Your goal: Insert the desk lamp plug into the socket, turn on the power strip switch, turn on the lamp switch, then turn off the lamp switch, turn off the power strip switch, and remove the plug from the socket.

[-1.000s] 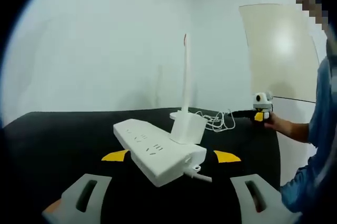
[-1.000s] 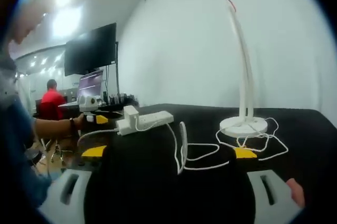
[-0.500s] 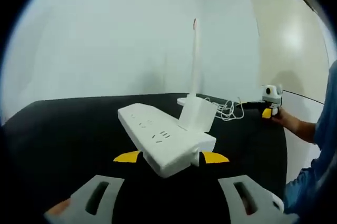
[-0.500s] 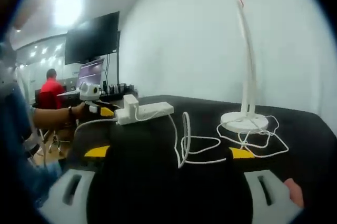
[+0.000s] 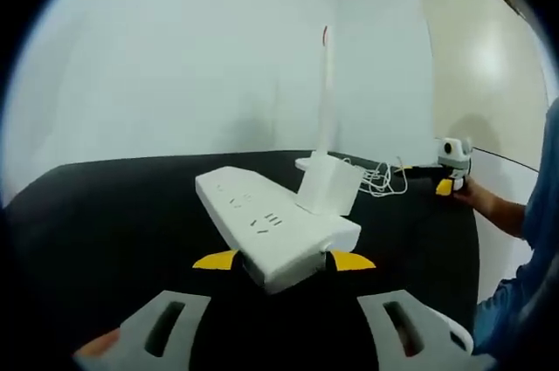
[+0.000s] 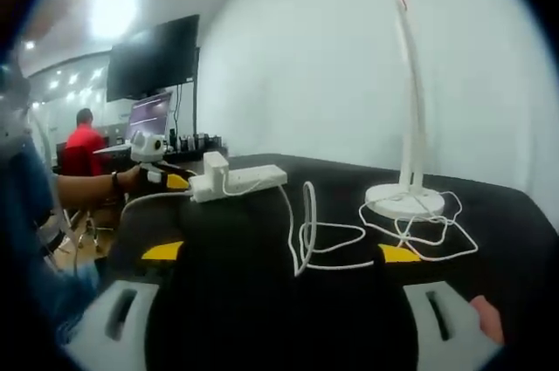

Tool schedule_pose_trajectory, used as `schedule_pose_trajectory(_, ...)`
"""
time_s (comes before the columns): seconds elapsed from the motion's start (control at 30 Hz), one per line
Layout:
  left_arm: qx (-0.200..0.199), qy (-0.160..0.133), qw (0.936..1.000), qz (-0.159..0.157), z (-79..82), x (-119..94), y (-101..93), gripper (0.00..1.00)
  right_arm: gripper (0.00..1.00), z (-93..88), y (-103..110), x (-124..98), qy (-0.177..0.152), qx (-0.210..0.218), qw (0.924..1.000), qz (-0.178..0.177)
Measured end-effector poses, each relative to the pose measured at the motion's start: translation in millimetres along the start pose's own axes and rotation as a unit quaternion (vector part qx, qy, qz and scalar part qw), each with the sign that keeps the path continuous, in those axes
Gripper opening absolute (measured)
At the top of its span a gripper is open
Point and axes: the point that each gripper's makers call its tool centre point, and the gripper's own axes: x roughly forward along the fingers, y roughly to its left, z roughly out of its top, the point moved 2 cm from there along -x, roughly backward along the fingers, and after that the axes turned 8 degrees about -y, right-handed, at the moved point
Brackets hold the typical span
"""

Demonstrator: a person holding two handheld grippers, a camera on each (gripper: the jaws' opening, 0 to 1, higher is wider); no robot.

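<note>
1. Both my grippers are wide open and hold nothing: left gripper (image 5: pixel 284 262), right gripper (image 6: pixel 281 256).
2. My left jaws flank the near end of the power strip (image 5: pixel 272 226), plug (image 5: pixel 328 186) seated in it.
3. From my right gripper, the lamp (image 6: pixel 407 127) stands at 1 o'clock, its cord (image 6: pixel 307 231) coiled on the black table (image 6: pixel 253 301).

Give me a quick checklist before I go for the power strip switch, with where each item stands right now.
1. Plug adapter seated in the power strip: ok, it stands upright on the strip near the closer end.
2. Left gripper lined up with the strip: ok, open jaws either side of its near end.
3. Right gripper free: ok, jaws open, holding nothing.
4. Cable out of the way: ok, it lies in loops on the black table between strip and lamp.
5. Desk lamp upright: ok, base flat on the table.
6. Strip switch position: cannot tell.
</note>
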Motion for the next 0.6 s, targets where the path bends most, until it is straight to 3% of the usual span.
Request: schedule_pose_trajectory(0.6, -0.014, -0.007, 0.9998, -0.012, 3.6, 1.1, -2.0, 0.34, 0.86, -1.9, -3.1, 0.2, 0.011, -0.007, 0.9999, 0.002)
